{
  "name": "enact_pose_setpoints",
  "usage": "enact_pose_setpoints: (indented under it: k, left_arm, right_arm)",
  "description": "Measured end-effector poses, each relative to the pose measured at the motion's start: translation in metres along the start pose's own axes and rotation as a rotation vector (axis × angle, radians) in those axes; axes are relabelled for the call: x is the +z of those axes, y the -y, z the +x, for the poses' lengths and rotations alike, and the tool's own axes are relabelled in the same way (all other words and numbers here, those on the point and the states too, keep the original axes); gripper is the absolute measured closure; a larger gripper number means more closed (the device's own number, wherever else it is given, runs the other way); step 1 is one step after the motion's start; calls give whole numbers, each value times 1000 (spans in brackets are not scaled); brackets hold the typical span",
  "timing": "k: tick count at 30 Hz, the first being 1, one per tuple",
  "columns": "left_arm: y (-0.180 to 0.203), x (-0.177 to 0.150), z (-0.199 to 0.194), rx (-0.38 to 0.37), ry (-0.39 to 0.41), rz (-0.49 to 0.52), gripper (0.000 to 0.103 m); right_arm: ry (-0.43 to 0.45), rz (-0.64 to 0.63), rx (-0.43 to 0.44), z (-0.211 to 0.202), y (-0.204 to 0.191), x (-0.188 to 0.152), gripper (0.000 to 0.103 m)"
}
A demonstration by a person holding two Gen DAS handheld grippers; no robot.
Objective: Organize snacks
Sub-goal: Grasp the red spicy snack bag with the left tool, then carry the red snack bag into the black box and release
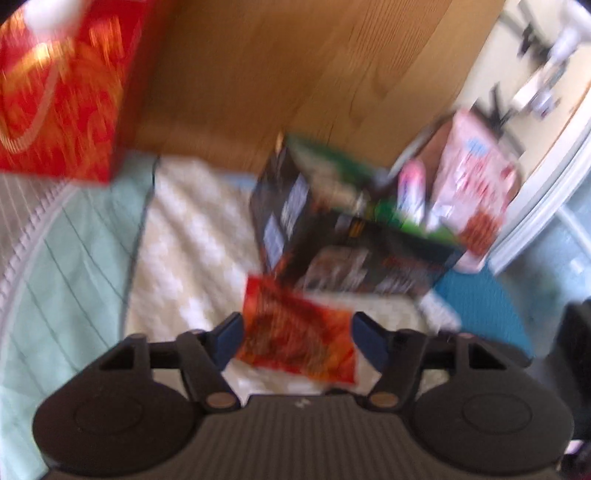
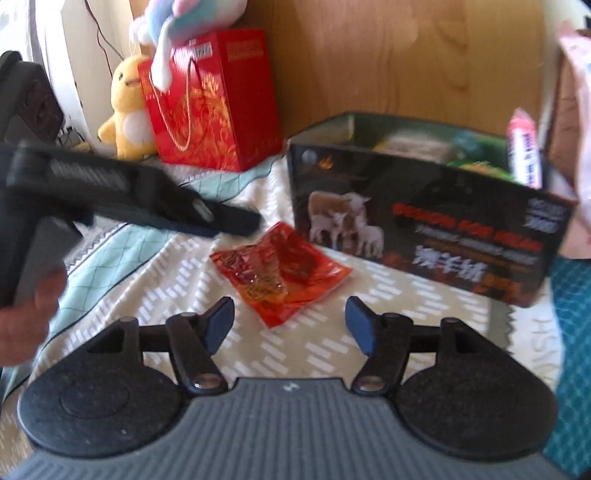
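Note:
A crinkled orange-red snack packet (image 2: 280, 273) lies flat on the patterned bedspread (image 2: 332, 350). My right gripper (image 2: 290, 326) is open just short of it, with the packet's near corner between the tips. My left gripper (image 2: 249, 221) comes in from the left, held by a hand (image 2: 22, 325), and its tips are at the packet's far corner. In the blurred left wrist view the snack packet (image 1: 295, 339) lies between the spread fingers of the left gripper (image 1: 297, 341), and they stand open. Behind it stands an open black box (image 2: 424, 229) printed with lambs, holding several snacks.
A red gift bag (image 2: 210, 99) stands at the back left by a yellow plush duck (image 2: 127, 107), with a pastel plush toy (image 2: 177, 29) on top. A wooden headboard (image 2: 369, 55) closes the back. A pink packet (image 2: 524, 147) sticks up from the box (image 1: 351, 251).

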State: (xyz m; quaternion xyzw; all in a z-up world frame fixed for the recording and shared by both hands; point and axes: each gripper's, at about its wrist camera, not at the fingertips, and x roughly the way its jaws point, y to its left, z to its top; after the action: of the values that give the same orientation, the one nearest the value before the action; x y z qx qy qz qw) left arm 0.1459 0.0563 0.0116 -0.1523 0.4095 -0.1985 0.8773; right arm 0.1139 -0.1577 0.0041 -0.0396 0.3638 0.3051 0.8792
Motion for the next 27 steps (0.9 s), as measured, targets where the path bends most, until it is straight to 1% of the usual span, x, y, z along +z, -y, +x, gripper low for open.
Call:
enact_pose_setpoints:
  k: [1,2,3,4,5,6,7,11,13,14,15,17,18,19,20,21,23,25,27]
  left_arm:
    - [3,-4,0,6,32,13,41]
    - [7,-5,1,-8,24,18,42]
    - [11,-6,-1,-27,23,21,42]
    - [16,-8,-3,-35,25,32,43]
    - [19,-10,-4,-63,24,41,49]
    - [22,-12,-5,-111,11,38,54]
    - [24,-14,-4,-143,-2,29,55]
    - [35,-24,-6,-163,14,46,55]
    - [32,-27,-11,-189,16,15,54]
    - [31,-29,-17,-189,32,2,52]
    - [27,-30,-24,-180,56,-5,50]
    - [18,-32,-35,-153,103,-20,35]
    - [13,-32,-39,-136,115,-29,32]
    - [13,-28,-38,-122,115,-39,25]
    - [9,-26,-37,-118,105,-55,23]
    - [5,-25,-34,-131,86,-72,21]
    - [-1,-26,-26,-187,38,-109,13]
    - [-1,-30,-18,-228,6,-133,12]
    - [-2,-34,-11,-259,-16,-159,12]
  right_arm:
    - [3,-8,-8,1,-3,0,46]
    - [7,-6,-17,0,-4,1,61]
    - [10,11,-13,-1,-4,-1,68]
    - [17,33,-11,-3,-2,-2,74]
    - [27,57,-2,-6,1,-3,79]
    - [36,75,6,-8,5,-5,83]
    - [46,90,5,-11,7,-7,85]
    - [76,89,-20,-20,3,-15,89]
    - [90,117,-5,-26,5,-18,91]
    - [98,137,4,-31,7,-20,94]
    - [104,161,21,-35,10,-21,94]
    - [107,225,60,-42,20,-26,96]
    - [100,256,76,-44,25,-28,96]
    - [90,301,101,-45,32,-30,96]
    - [79,355,133,-45,39,-33,96]
    - [71,408,165,-46,45,-36,96]
    - [59,536,245,-45,58,-44,98]
    - [61,653,323,-45,70,-53,98]
    - [74,732,389,-47,77,-59,98]
